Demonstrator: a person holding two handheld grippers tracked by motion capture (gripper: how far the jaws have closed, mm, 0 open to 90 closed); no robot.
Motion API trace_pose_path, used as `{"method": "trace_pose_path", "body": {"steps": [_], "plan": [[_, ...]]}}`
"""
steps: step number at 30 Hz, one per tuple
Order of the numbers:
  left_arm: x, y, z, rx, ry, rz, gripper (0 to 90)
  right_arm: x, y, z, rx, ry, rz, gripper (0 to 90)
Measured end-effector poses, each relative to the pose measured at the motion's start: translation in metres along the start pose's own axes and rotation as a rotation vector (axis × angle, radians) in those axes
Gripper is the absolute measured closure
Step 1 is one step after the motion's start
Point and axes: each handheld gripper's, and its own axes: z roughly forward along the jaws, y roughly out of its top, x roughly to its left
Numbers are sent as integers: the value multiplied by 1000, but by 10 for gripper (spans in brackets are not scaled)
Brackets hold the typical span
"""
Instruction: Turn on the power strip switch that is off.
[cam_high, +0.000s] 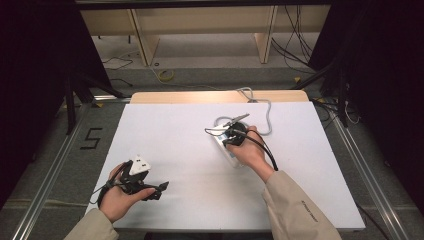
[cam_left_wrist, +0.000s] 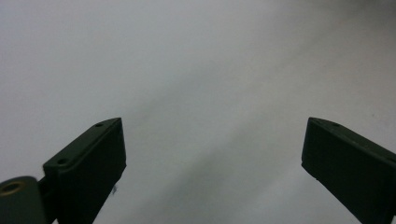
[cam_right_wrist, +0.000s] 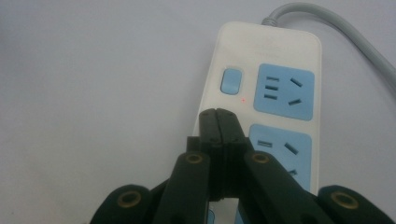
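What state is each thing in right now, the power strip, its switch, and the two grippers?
Power strip: flat on the white table, visible sockets empty.
Switch: untouched; on or off cannot be told.
Right gripper: shut, empty, tips just short of the switch.
Left gripper: open, empty, over bare table.

You have a white table top (cam_high: 190, 140) with a bare wooden strip along its far edge. A white power strip (cam_right_wrist: 275, 107) with blue sockets lies flat on it, its grey cable (cam_high: 265, 112) looping toward that far edge.
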Motion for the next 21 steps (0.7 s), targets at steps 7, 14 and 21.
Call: {"method": "trace_pose_path", "body": {"steps": [7, 14, 21], "plan": [[0, 0, 0, 1, 1, 1, 61, 1, 0, 0, 10, -9, 3, 900], [0, 0, 0, 2, 1, 2, 61, 2, 3, 1, 31, -19, -4, 900], [-2, 0, 1, -1, 1, -3, 61, 3, 5, 2, 50, -24, 2, 900]]}}
